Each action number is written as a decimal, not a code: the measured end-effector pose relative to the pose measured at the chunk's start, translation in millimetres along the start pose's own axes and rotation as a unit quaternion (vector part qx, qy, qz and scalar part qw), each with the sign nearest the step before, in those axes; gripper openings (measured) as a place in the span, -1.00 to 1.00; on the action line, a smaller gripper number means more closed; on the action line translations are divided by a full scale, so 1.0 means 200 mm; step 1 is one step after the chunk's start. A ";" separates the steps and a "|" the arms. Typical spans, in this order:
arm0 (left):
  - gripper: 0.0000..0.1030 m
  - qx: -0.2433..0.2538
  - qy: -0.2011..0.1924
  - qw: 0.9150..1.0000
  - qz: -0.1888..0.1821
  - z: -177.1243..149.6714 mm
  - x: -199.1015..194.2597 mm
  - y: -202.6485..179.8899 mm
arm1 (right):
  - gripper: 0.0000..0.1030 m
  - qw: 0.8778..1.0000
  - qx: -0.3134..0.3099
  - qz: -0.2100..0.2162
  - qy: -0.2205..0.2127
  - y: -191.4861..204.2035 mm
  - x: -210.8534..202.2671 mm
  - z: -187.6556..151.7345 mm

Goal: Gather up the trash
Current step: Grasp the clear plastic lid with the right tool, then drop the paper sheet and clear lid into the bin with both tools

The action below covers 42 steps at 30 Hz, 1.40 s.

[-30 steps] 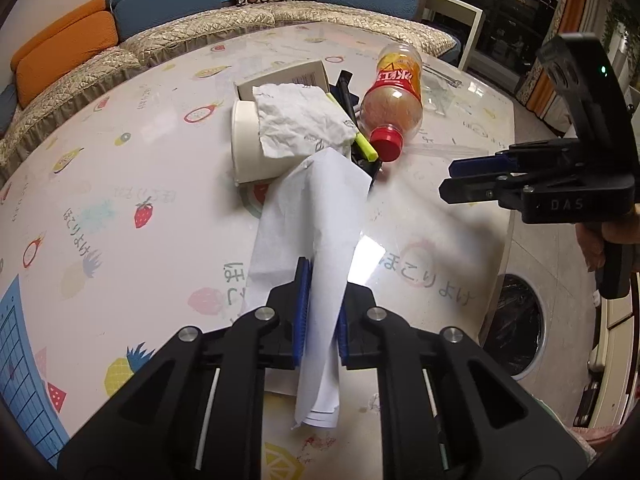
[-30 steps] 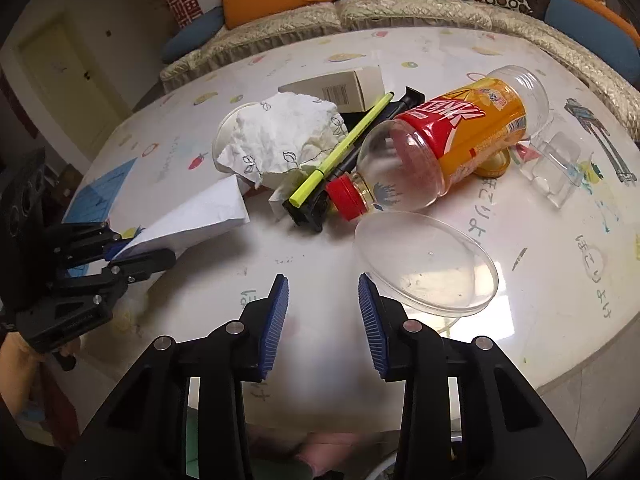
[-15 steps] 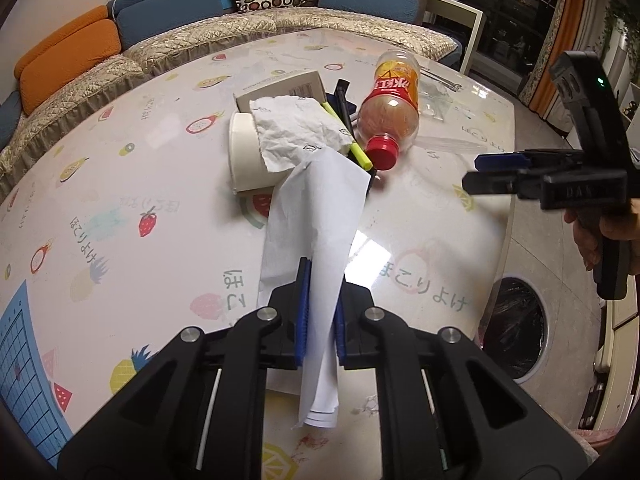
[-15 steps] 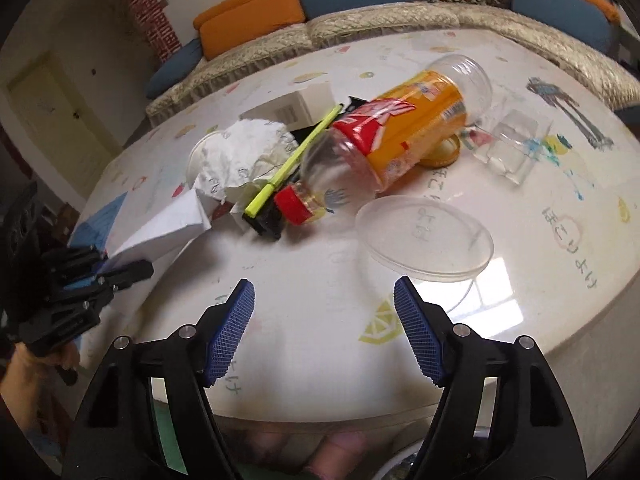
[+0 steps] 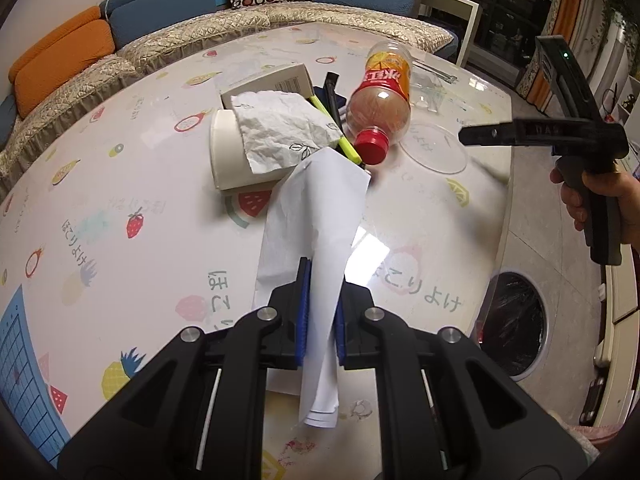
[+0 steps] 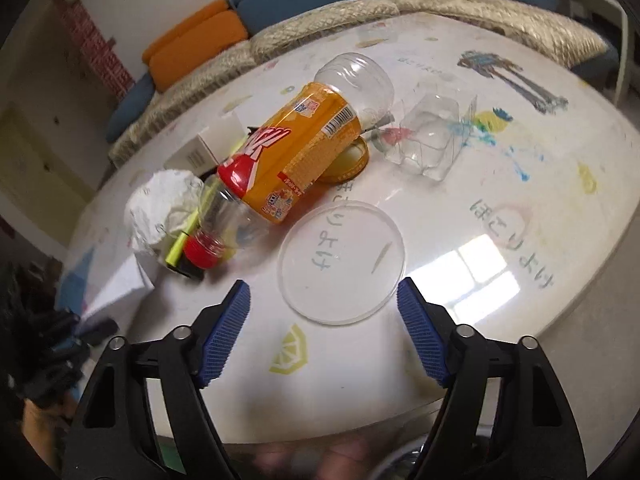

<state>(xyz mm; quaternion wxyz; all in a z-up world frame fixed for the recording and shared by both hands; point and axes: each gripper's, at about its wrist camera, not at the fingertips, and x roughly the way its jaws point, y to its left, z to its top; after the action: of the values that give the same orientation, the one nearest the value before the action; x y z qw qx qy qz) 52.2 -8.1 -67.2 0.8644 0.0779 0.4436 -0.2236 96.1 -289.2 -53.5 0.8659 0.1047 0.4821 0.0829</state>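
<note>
A glossy white table (image 5: 120, 184) printed with fruit and Japanese characters fills both views, with a quilted sofa of orange and blue cushions (image 5: 60, 56) across the top. Low in the left wrist view, the left gripper (image 5: 319, 320) is clamped on a folded white sheet of paper (image 5: 320, 216), which runs from between the blue pads up toward mid-frame, its far tip reaching the pile of trash. In the right wrist view, the right gripper (image 6: 324, 332) hangs at the bottom with its fingers spread wide, and a clear round plastic lid (image 6: 342, 262) lies flat on the table just above the gap. At the right edge of the left wrist view a hand (image 5: 600, 200) grips the right gripper's handle, its fingers pointing left. Upper left of the lid lies an orange-labelled bottle (image 6: 288, 160) on its side, red cap toward the bottom left, beside crumpled paper (image 6: 164, 208) and a yellow highlighter (image 6: 188, 232).
</note>
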 end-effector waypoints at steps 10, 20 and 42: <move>-0.83 0.013 0.006 1.000 0.003 -0.02 0.04 -0.03 | 0.87 0.979 -0.182 -0.090 0.025 0.17 0.27 0.01; -0.83 0.006 -0.001 1.000 0.007 -0.01 0.01 -0.03 | 0.77 0.991 -0.112 -0.073 0.023 0.04 0.28 0.06; -0.84 0.120 -0.039 0.991 -0.048 0.09 -0.32 -0.60 | 0.77 0.995 -0.078 -0.053 -0.025 -0.21 -0.54 -0.38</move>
<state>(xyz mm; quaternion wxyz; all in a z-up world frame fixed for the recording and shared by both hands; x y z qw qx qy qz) -22.4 -100.7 2.2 0.8538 0.1506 0.3826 -0.3193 -22.8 -348.2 -14.4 0.8864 0.0130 0.4572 0.0718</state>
